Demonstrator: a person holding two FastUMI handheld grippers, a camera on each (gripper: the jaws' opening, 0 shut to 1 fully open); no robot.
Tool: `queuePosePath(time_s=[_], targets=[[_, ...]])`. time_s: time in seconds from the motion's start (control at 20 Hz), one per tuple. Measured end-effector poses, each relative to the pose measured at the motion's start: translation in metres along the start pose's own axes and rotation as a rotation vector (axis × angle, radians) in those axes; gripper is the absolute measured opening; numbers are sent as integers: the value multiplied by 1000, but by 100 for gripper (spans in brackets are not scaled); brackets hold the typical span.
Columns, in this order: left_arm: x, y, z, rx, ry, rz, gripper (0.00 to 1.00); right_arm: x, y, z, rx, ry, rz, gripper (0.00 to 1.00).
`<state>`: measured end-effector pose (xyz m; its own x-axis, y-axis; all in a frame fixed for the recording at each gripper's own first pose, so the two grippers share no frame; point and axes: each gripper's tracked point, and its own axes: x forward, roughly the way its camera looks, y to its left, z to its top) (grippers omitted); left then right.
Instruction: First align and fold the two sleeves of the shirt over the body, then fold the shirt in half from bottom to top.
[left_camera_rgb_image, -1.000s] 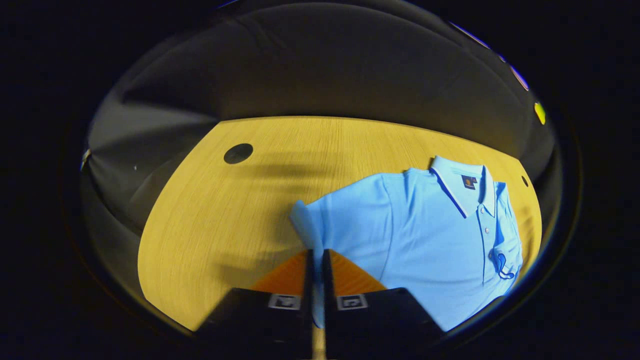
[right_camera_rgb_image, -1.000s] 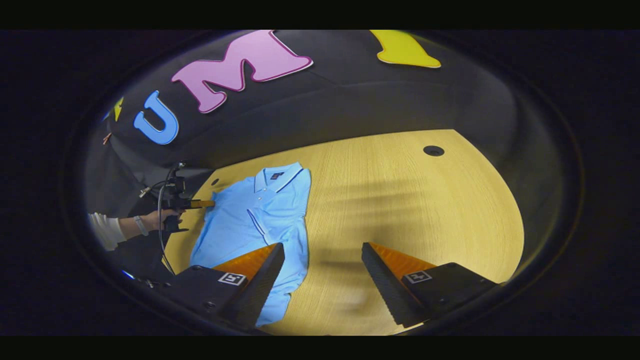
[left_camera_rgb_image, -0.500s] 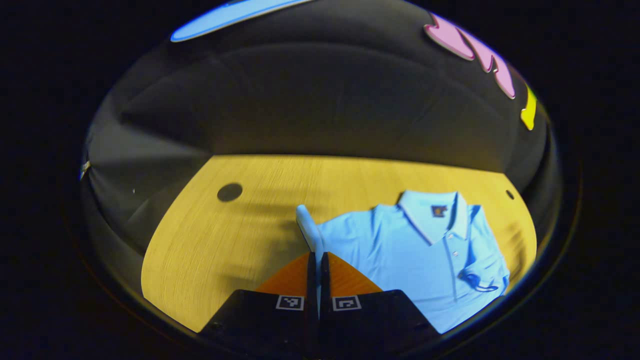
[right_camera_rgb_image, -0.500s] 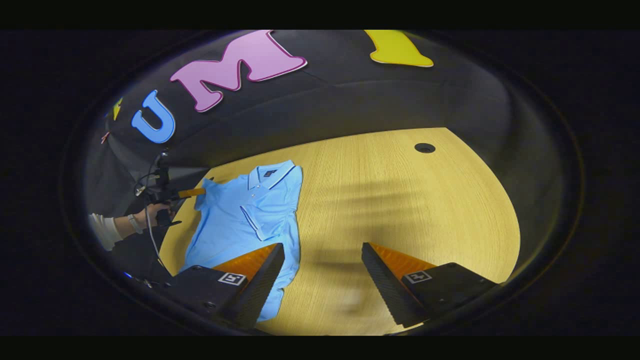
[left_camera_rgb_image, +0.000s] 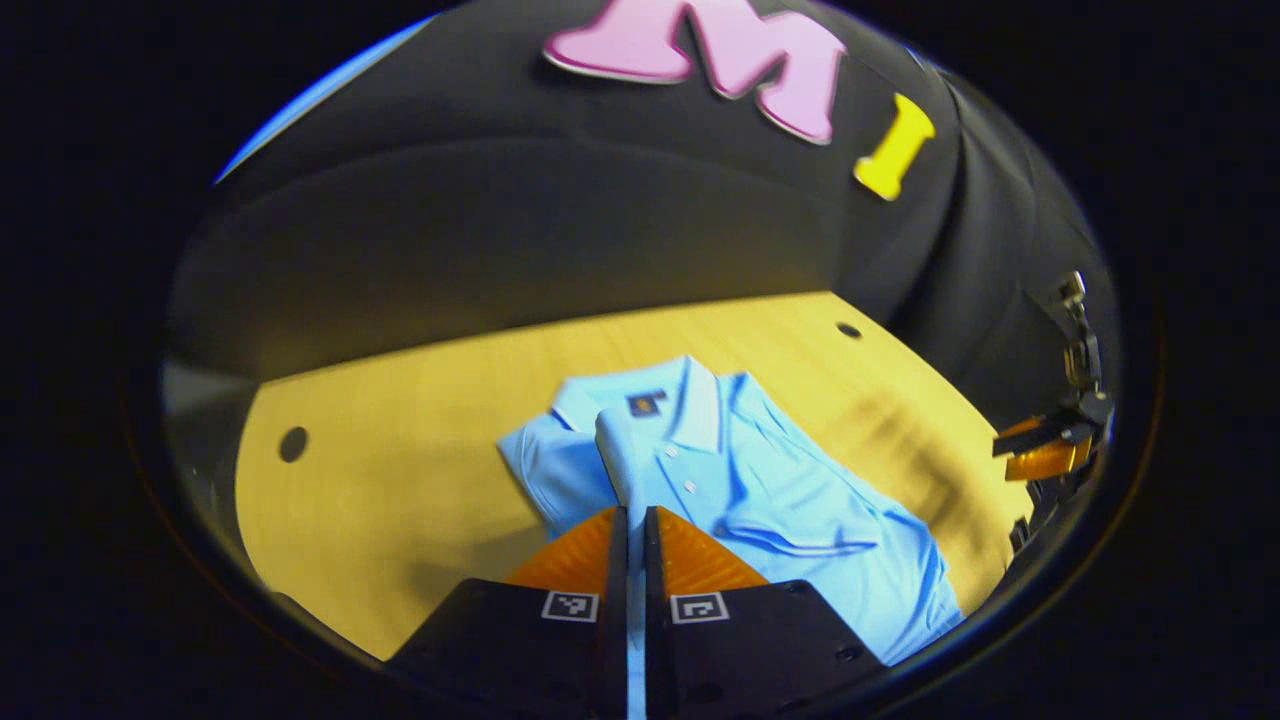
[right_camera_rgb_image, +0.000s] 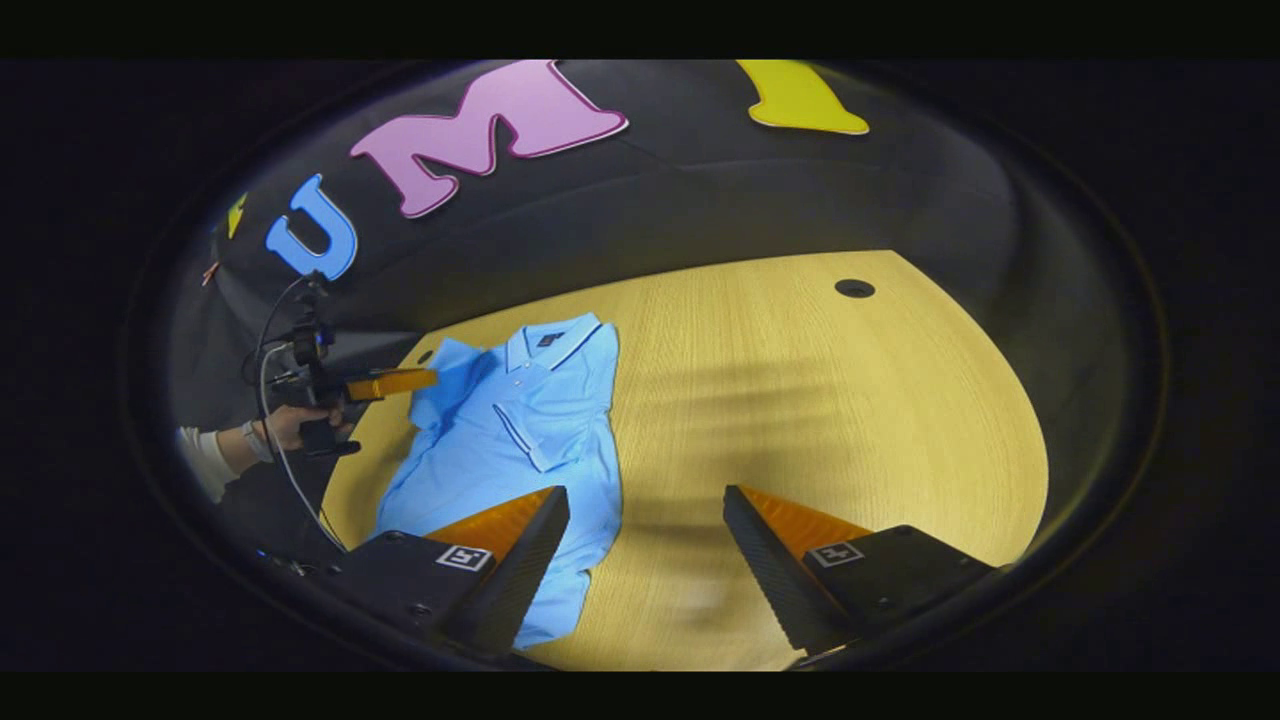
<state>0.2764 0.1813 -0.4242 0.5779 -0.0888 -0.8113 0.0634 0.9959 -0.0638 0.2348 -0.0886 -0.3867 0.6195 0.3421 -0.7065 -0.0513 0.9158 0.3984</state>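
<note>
Your left gripper (left_camera_rgb_image: 634, 530) is clamped on the polo shirt's left sleeve (left_camera_rgb_image: 618, 455), carrying it over the body of the shirt (left_camera_rgb_image: 790, 500) on the wooden table (left_camera_rgb_image: 400, 500), while your right gripper (right_camera_rgb_image: 645, 545) hangs released, its sleeve (right_camera_rgb_image: 530, 435) already folded; the bottom-to-top fold remains.

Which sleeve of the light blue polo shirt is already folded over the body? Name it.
The right sleeve lies flat across the chest; the left sleeve is pinched upright in the left hand-held gripper.
</note>
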Motion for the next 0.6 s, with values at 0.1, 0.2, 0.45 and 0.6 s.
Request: queuePosePath(time_s=[0.1,0.2,0.45,0.6], targets=[[10,-17,-20,-42,77,-42,36,-1,10,-8,15,9,8,98],[5,-16,-24,-58,83,-21,79,0,17,-19,15,21,10,98],[-67,-7,-13,-89,-1,23,98,-7,32,-40,48,38,6,98],[-120,-3,-58,-113,41,47,98,-16,47,-64,99,74,23,98]])
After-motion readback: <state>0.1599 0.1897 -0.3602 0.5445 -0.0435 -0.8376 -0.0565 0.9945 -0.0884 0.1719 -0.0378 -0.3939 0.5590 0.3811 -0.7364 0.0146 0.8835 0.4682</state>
